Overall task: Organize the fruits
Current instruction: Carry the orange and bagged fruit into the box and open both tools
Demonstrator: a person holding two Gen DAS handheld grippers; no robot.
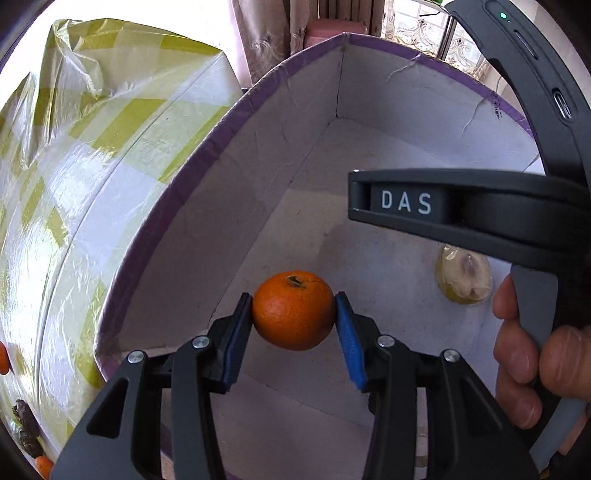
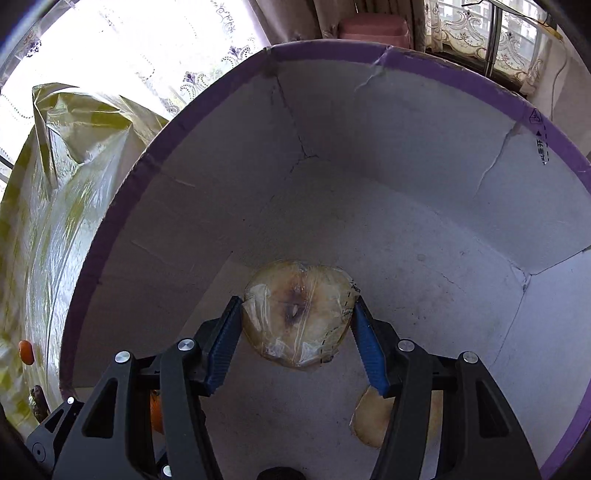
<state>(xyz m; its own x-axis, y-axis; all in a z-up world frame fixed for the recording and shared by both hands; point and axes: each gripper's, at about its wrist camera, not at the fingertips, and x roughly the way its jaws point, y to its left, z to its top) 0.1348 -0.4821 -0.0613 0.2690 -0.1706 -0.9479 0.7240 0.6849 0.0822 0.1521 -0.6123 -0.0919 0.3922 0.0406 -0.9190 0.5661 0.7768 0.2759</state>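
My left gripper (image 1: pixel 293 317) is shut on an orange tangerine (image 1: pixel 293 310) and holds it above the floor of a white cardboard box with a purple rim (image 1: pixel 207 147). My right gripper (image 2: pixel 297 325) is shut on a pale yellow fruit wrapped in clear plastic (image 2: pixel 297 317), held inside the same box (image 2: pixel 424 62). That wrapped fruit (image 1: pixel 463 278) and the right gripper's black body (image 1: pixel 461 206) show at the right of the left wrist view. A second pale fruit (image 2: pixel 373 417) lies on the box floor under the right gripper.
A table with a yellow-and-white checked plastic cover (image 1: pixel 74 166) lies left of the box. More tangerines (image 1: pixel 3 356) and dark items (image 1: pixel 26 424) sit on it at the far left. Curtains and a window (image 2: pixel 480 22) are behind.
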